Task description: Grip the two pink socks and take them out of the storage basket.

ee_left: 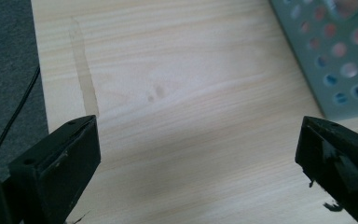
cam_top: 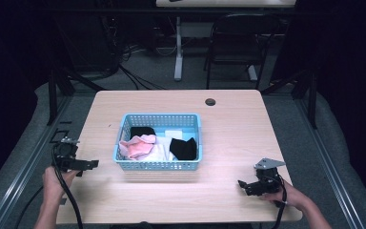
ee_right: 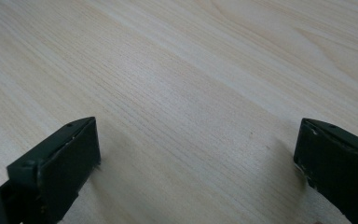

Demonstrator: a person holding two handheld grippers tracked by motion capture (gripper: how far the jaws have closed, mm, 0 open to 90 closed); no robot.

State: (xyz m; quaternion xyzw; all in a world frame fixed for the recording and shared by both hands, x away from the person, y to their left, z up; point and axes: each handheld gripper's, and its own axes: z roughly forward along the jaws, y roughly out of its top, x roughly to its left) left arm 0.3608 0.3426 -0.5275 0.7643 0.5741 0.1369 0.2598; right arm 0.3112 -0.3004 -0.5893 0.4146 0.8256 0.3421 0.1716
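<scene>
Both grippers, left (cam_top: 93, 164) and right (cam_top: 241, 183), jaws spread and empty, flanking blue basket (cam_top: 159, 165) of clothes

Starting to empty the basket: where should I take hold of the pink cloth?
Grip the pink cloth at its raised, bunched fold, coming straight down from above. The blue basket walls block side approaches. The open left tool is nearest.

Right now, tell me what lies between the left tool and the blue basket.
Bare wood: in the high view, nothing sits between the left tool and the blue basket.
</scene>
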